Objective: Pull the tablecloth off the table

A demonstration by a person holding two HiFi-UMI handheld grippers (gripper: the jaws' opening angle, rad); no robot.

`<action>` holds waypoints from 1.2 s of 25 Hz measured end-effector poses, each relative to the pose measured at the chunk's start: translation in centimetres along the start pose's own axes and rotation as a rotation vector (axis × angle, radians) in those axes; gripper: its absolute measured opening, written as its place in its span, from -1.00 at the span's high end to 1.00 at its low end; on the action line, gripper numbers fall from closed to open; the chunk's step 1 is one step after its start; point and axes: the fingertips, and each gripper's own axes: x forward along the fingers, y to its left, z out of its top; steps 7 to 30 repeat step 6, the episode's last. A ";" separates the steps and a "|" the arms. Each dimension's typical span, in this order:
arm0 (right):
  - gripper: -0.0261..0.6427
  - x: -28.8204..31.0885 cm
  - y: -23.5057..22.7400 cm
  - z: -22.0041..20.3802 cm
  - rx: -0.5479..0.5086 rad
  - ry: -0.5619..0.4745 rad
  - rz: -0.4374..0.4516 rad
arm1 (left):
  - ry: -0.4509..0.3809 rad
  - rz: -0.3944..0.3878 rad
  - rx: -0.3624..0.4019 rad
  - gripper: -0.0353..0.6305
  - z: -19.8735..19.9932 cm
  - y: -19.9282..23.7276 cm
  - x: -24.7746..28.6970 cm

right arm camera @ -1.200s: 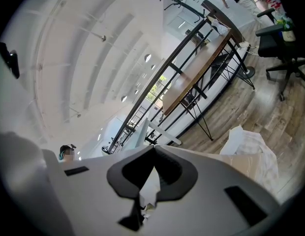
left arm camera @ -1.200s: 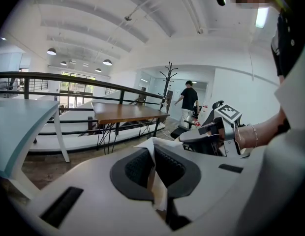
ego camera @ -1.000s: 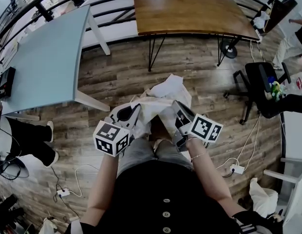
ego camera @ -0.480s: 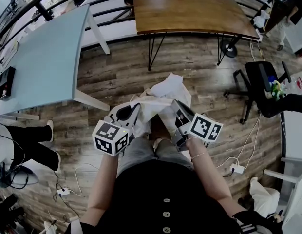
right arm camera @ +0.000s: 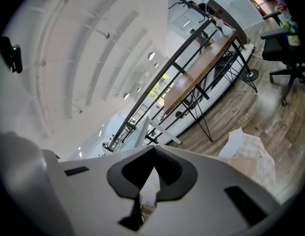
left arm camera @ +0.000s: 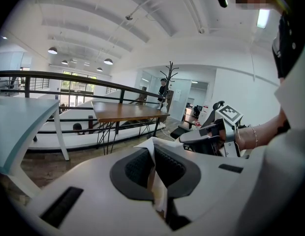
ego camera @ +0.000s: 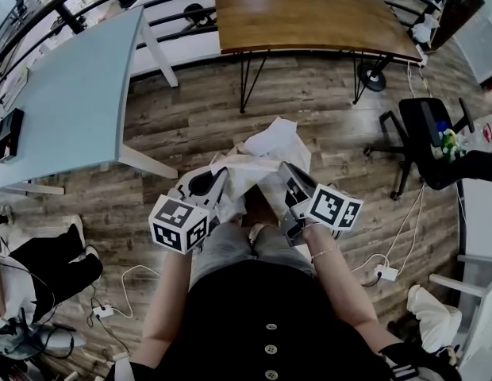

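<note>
Item one: tablecloth point(ego camera: 267, 151), white to cream, thin, heavily crumpled. I see it gathered into a loose heap between the two grippers, with a peak of slack fabric standing forward and up. One fold is pinched flat in the closed jaws of the left gripper point(left arm camera: 153, 146), and another is pinched in the closed jaws of the right gripper point(right arm camera: 155, 148). I cannot tell whether its underside reaches the floor point(ego camera: 198, 121). Item two: table point(ego camera: 309, 14), brown wooden top, thin black splayed legs, standing upright. It is well apart from the tablecloth, which touches it nowhere.
</note>
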 end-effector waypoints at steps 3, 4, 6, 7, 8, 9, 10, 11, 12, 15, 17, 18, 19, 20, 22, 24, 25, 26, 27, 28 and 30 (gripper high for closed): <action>0.84 -0.1 0.0 -0.1 0.003 0.000 0.000 | 0.001 -0.001 0.002 0.84 -0.1 -0.1 -0.1; 0.84 -0.1 0.0 -0.2 0.004 0.000 -0.001 | 0.002 -0.001 0.002 0.85 -0.2 -0.1 -0.1; 0.84 -0.1 0.0 -0.2 0.005 0.000 -0.001 | 0.002 -0.001 0.002 0.85 -0.2 -0.2 -0.2; 0.84 -0.1 0.0 -0.2 0.005 0.000 -0.001 | 0.002 -0.001 0.002 0.85 -0.2 -0.2 -0.2; 0.84 -0.1 0.0 -0.2 0.005 0.000 -0.001 | 0.002 -0.001 0.002 0.85 -0.2 -0.2 -0.2; 0.84 -0.1 0.0 -0.2 0.005 0.000 -0.001 | 0.002 -0.001 0.002 0.85 -0.2 -0.2 -0.2; 0.84 -0.1 0.0 -0.2 0.005 0.000 -0.001 | 0.002 -0.001 0.002 0.85 -0.2 -0.2 -0.2; 0.84 -0.1 0.0 -0.2 0.005 0.000 -0.001 | 0.002 -0.001 0.002 0.85 -0.2 -0.2 -0.2; 0.84 -0.1 0.0 -0.2 0.005 0.000 -0.001 | 0.002 -0.001 0.002 0.85 -0.2 -0.2 -0.2; 0.84 -0.1 0.0 -0.2 0.005 0.000 -0.001 | 0.002 -0.001 0.002 0.85 -0.2 -0.2 -0.2; 0.84 -0.1 0.0 -0.2 0.005 0.000 -0.001 | 0.002 -0.001 0.002 0.85 -0.2 -0.2 -0.2; 0.84 -0.1 0.0 -0.2 0.005 0.000 -0.001 | 0.002 -0.001 0.002 0.85 -0.2 -0.2 -0.2; 0.84 -0.1 0.0 -0.2 0.005 0.000 -0.001 | 0.002 -0.001 0.002 0.85 -0.2 -0.2 -0.2; 0.84 -0.1 0.0 -0.2 0.005 0.000 -0.001 | 0.002 -0.001 0.002 0.85 -0.2 -0.2 -0.2; 0.84 -0.1 0.0 -0.2 0.005 0.000 -0.001 | 0.002 -0.001 0.002 0.85 -0.2 -0.2 -0.2; 0.84 -0.1 0.0 -0.2 0.005 0.000 -0.001 | 0.002 -0.001 0.002 0.85 -0.2 -0.2 -0.2; 0.84 -0.1 0.0 -0.2 0.005 0.000 -0.001 | 0.002 -0.001 0.002 0.85 -0.2 -0.2 -0.2; 0.84 -0.1 0.0 -0.2 0.005 0.000 -0.001 | 0.002 -0.001 0.002 0.85 -0.2 -0.2 -0.2; 0.84 -0.1 0.0 -0.2 0.005 0.000 -0.001 | 0.002 -0.001 0.002 0.85 -0.2 -0.2 -0.2; 0.84 -0.1 0.0 -0.2 0.005 0.000 -0.001 | 0.002 -0.001 0.002 0.85 -0.2 -0.2 -0.2; 0.84 -0.1 0.0 -0.2 0.005 0.000 -0.001 | 0.002 -0.001 0.002 0.85 -0.2 -0.2 -0.2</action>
